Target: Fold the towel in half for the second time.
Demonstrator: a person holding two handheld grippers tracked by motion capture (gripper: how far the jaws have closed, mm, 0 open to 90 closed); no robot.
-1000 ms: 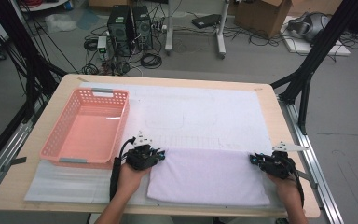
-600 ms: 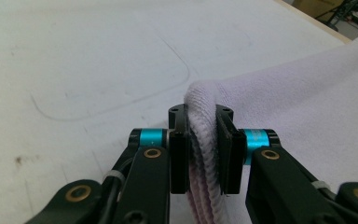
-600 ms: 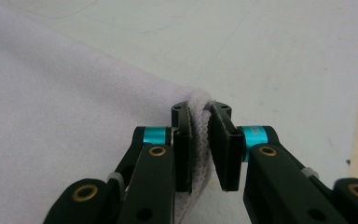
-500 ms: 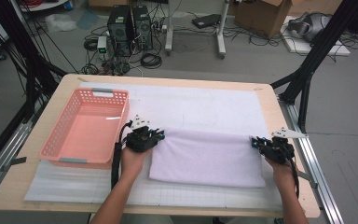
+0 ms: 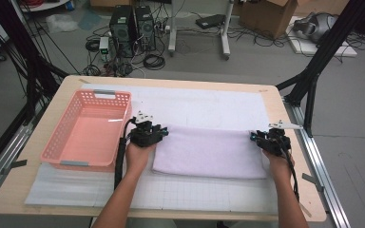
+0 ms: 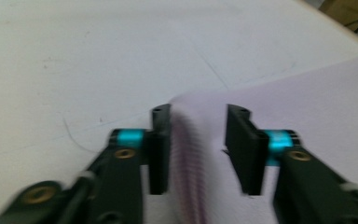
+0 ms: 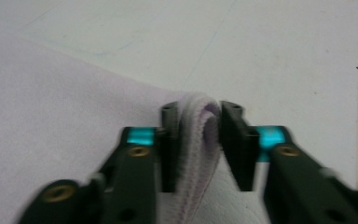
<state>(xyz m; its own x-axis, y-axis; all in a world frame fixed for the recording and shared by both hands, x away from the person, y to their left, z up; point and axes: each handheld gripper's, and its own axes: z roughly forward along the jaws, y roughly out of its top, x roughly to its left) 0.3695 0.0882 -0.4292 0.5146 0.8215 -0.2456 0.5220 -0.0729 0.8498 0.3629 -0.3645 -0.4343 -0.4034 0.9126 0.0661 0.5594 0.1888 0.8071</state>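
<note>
High view: folded towel (image 5: 211,153) lies near the front middle of the surface (image 5: 171,209). Left gripper (image 5: 158,134) and right gripper (image 5: 260,137) sit at its far corners, jaws just opening, cloth loose between them. Soft, light, limp; best pinched at corners.

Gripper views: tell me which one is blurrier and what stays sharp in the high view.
Left gripper view: smeared, towel edge streaked between the jaws. Right gripper view: softer blur, towel fold readable. High view: fairly sharp, pink basket mesh visible, even light, faint shadows.
</note>
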